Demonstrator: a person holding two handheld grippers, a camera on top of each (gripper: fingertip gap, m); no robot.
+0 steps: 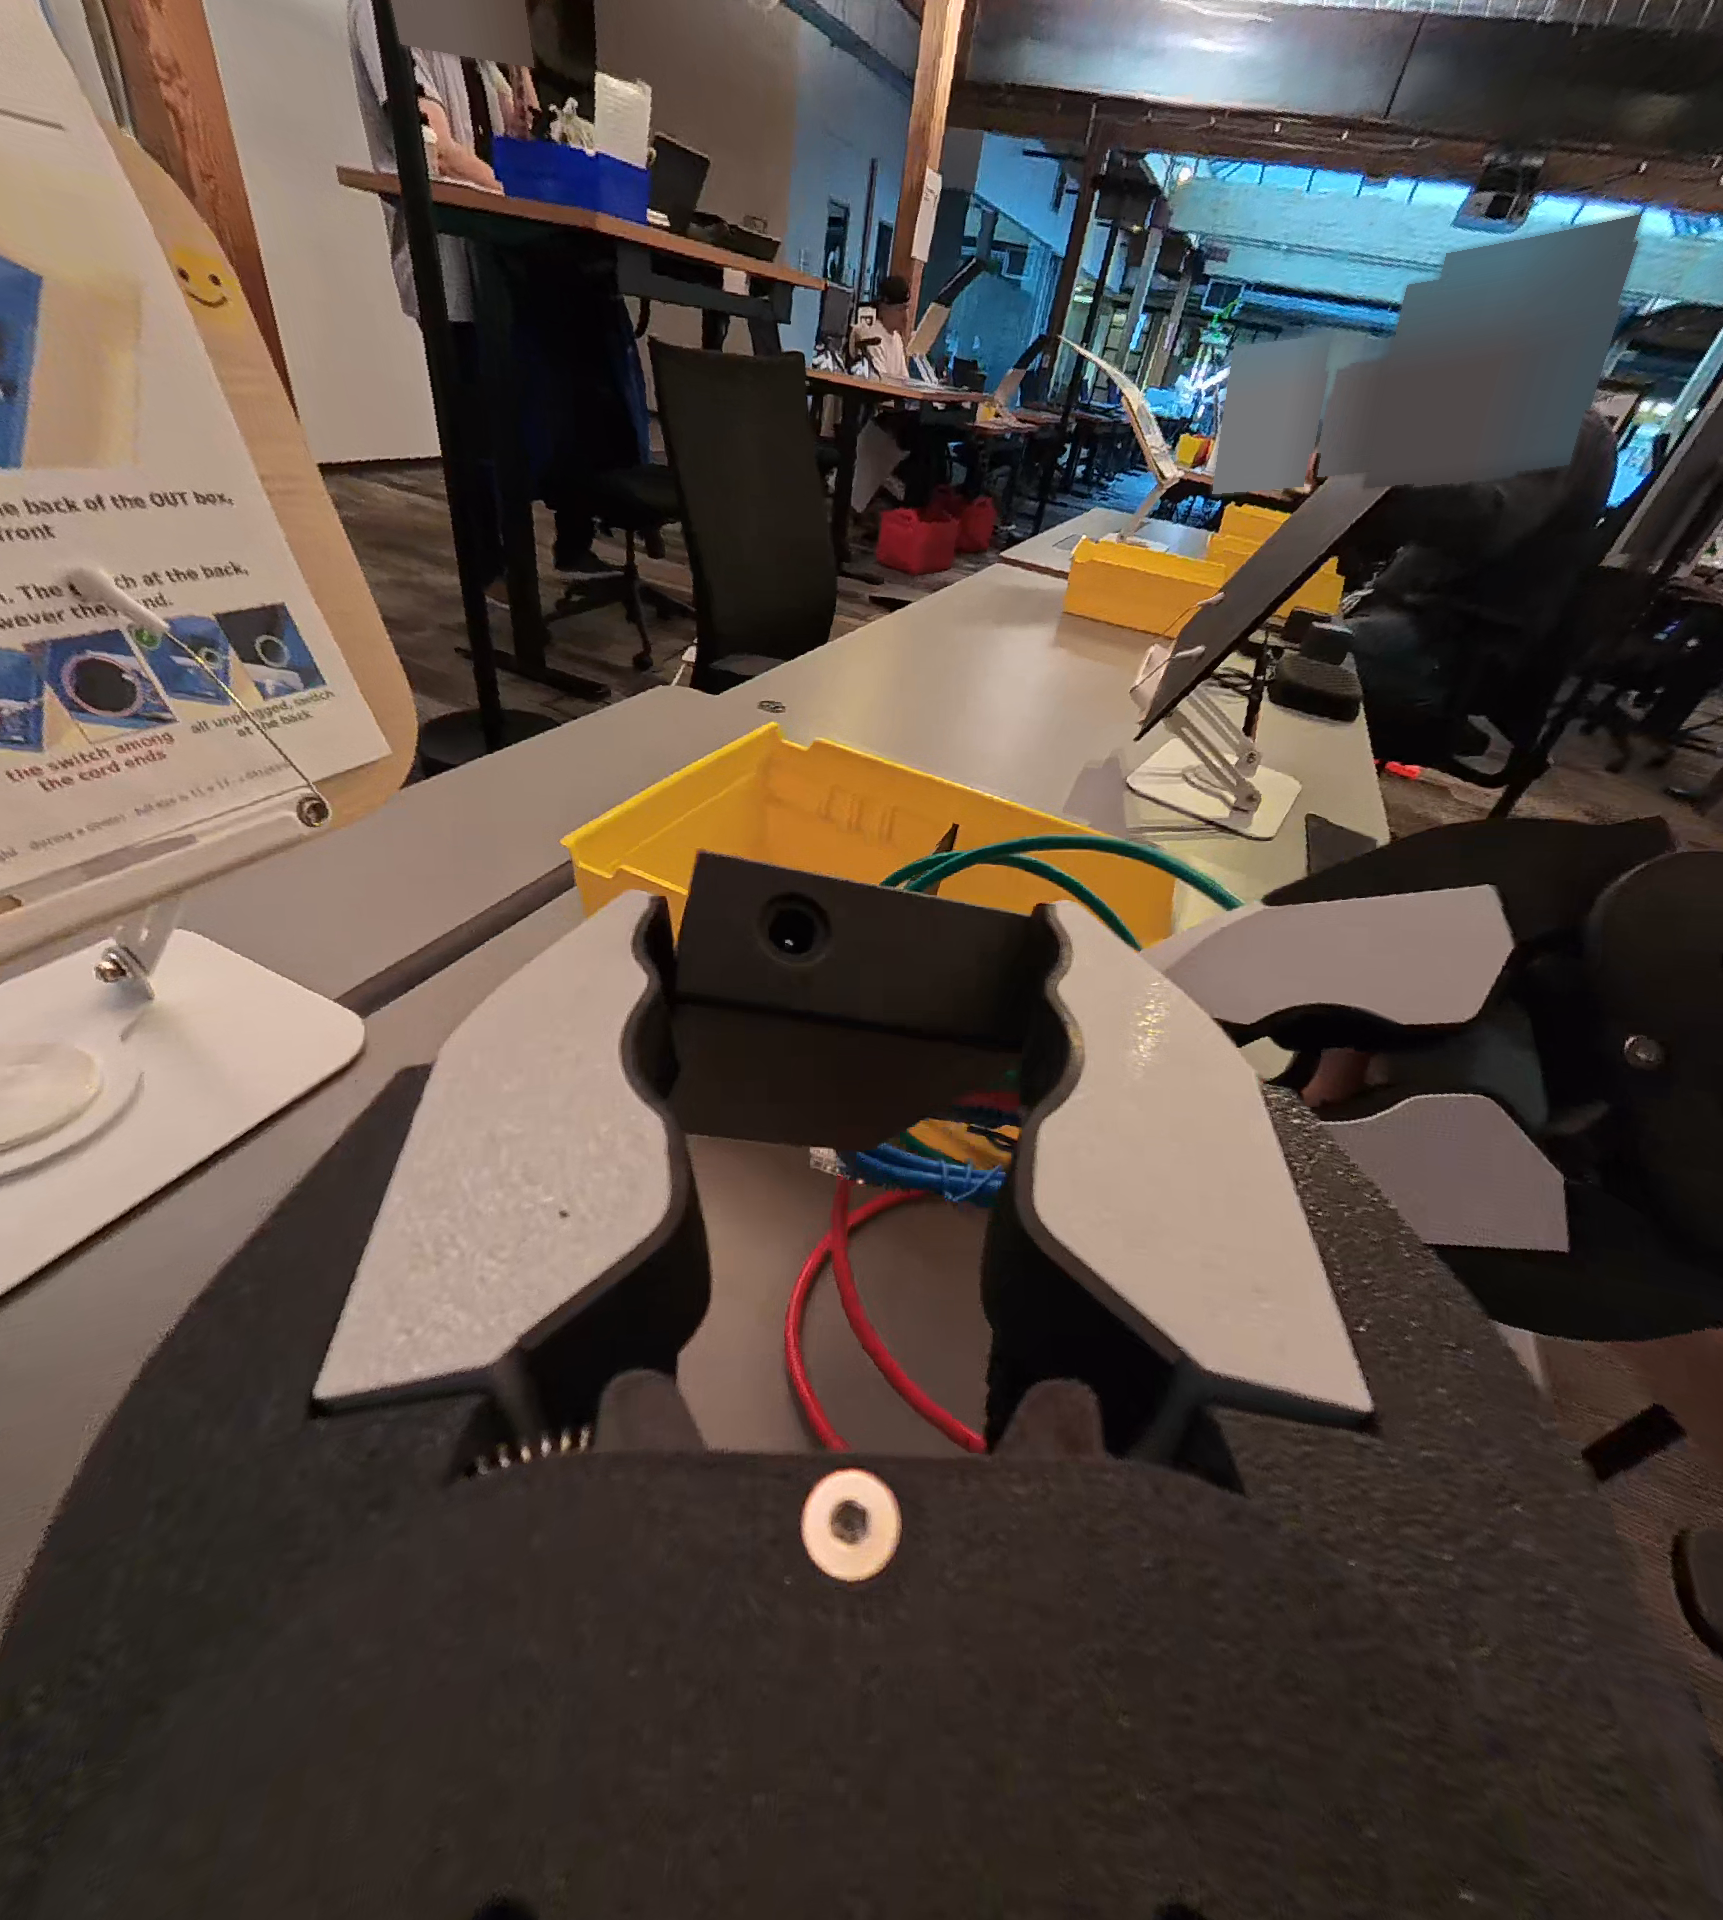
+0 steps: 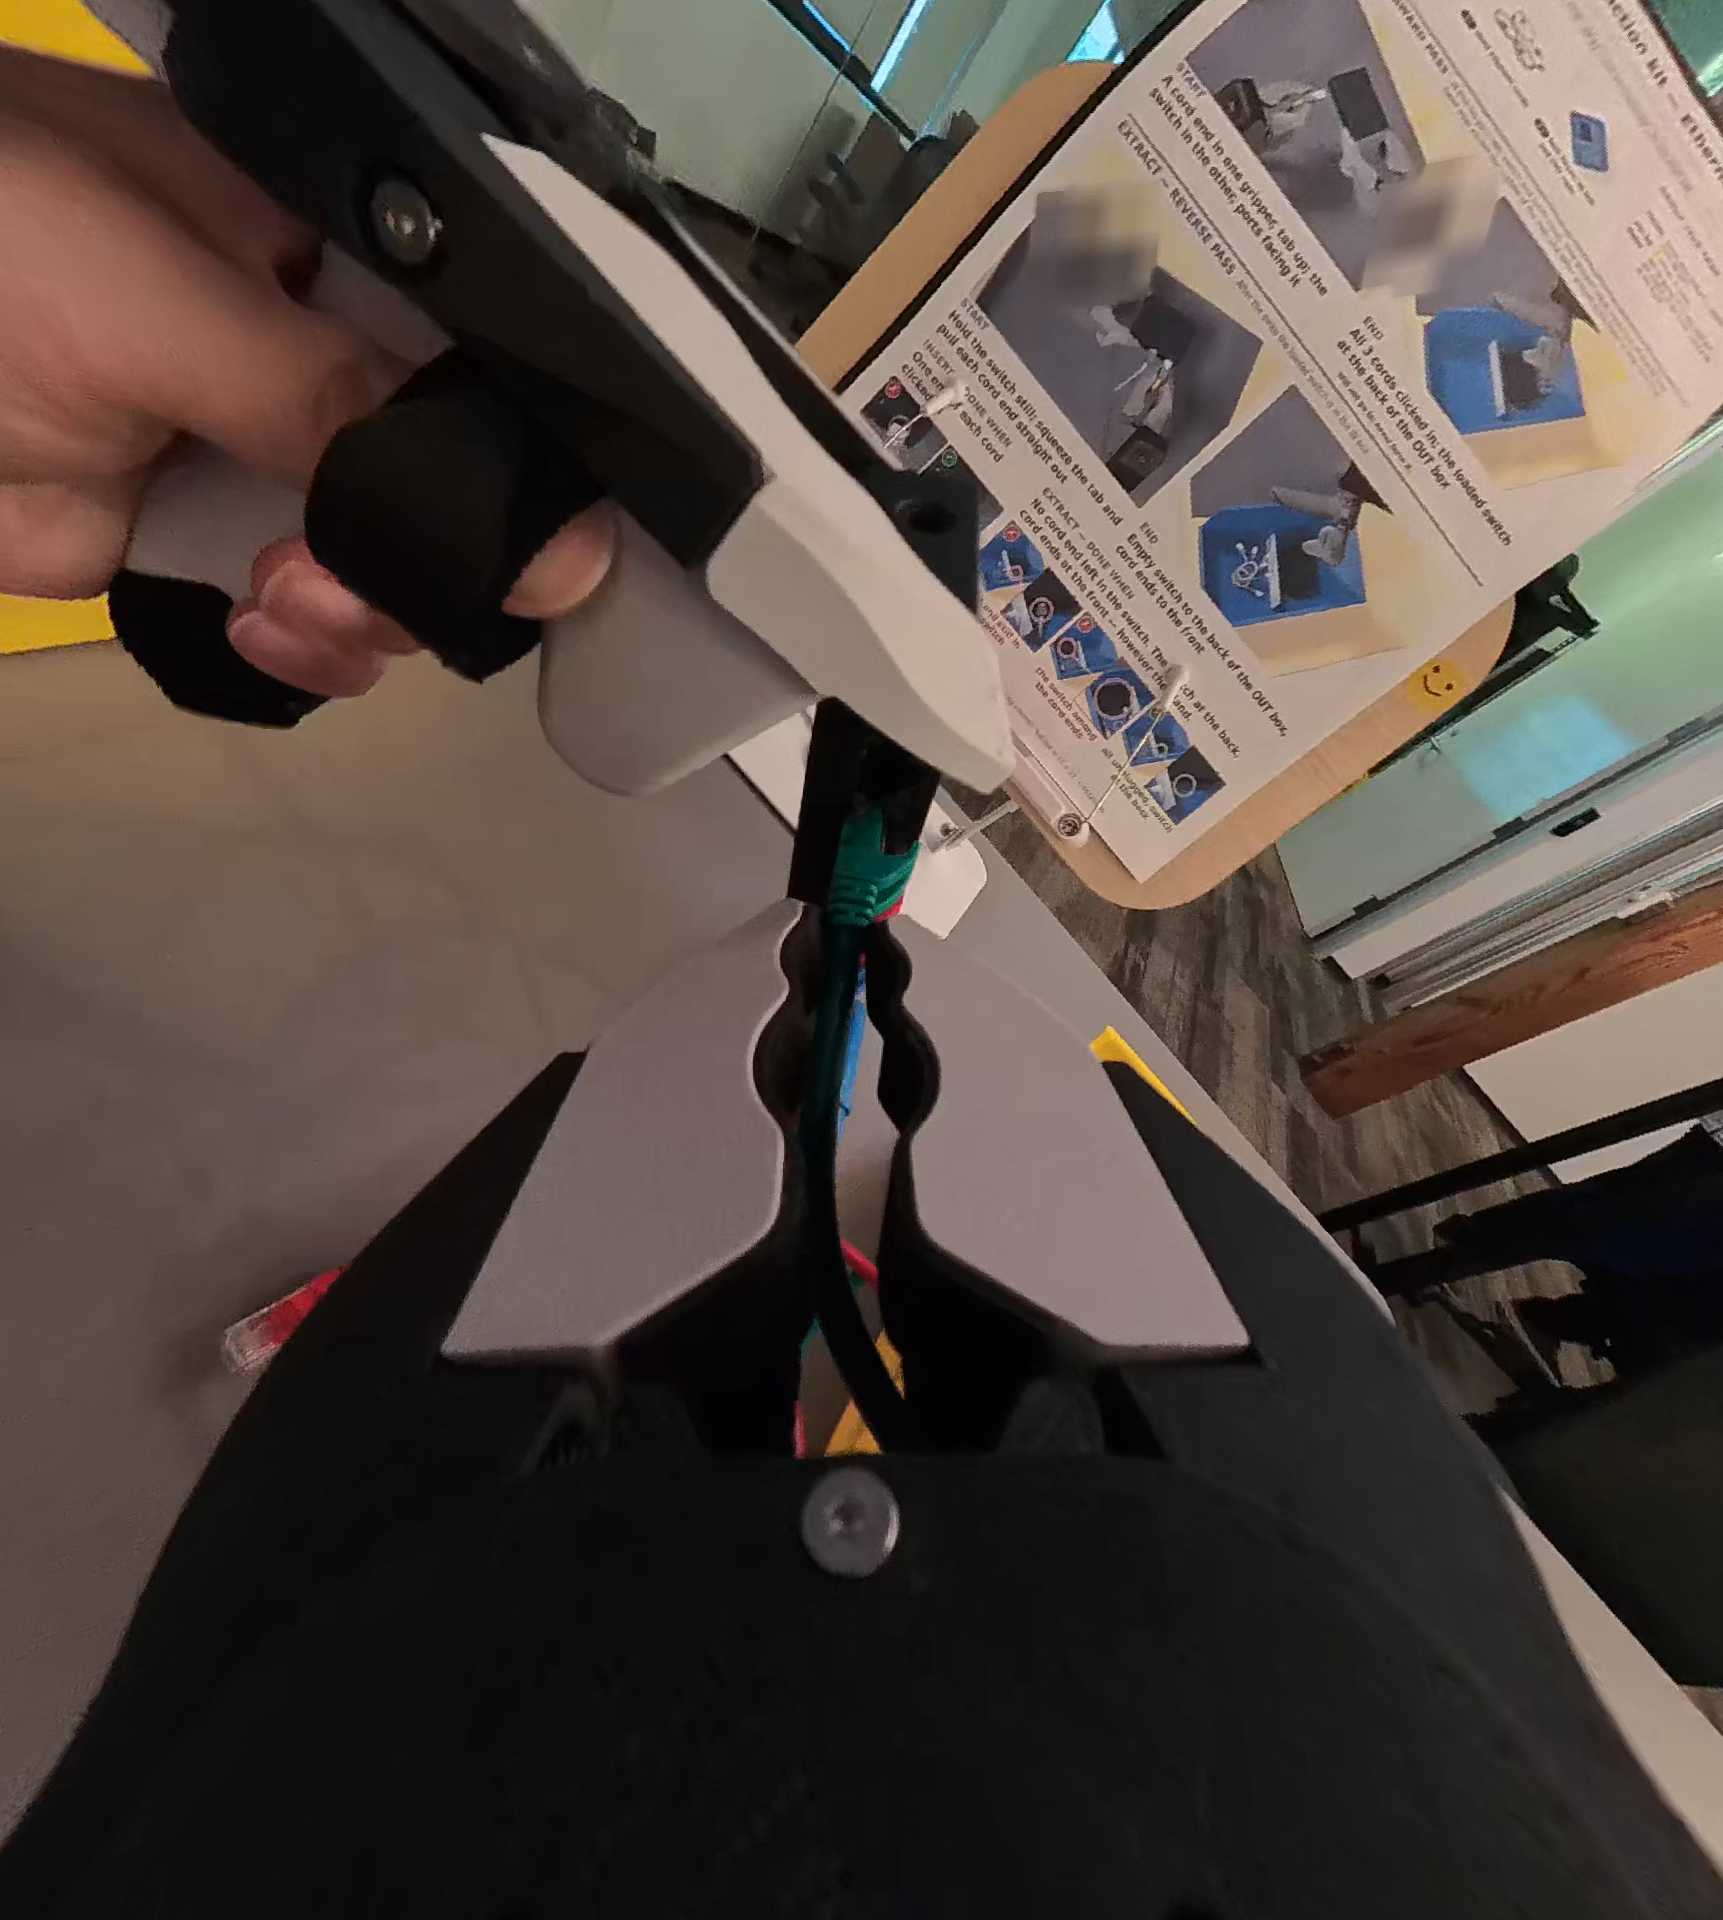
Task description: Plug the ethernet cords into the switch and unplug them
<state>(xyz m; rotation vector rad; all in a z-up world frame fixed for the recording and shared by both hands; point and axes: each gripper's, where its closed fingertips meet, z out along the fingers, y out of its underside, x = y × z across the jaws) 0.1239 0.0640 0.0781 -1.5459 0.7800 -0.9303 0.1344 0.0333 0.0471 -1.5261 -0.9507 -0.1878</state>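
Observation:
My left gripper (image 1: 852,1013) is shut on the black switch (image 1: 836,977) and holds it above the table. My right gripper (image 2: 841,977) is shut on the green ethernet cord (image 2: 826,1081) just behind its green plug (image 2: 867,862). The plug's tip meets the port side of the switch (image 2: 852,790); I cannot tell if it is fully seated. In the left wrist view the right gripper (image 1: 1252,1023) sits just right of the switch, and the green cord (image 1: 1044,857) loops behind it. A red cord (image 1: 836,1320) and a blue cord (image 1: 940,1179) lie below.
A yellow bin (image 1: 836,810) stands on the grey table (image 1: 940,665) behind the switch. An instruction sheet on a white stand (image 1: 109,582) is at the left. A loose red plug (image 2: 275,1325) lies on the table. A hand (image 2: 57,343) holds the left gripper. Across from one pair of fingers to the other is roughly 5 cm.

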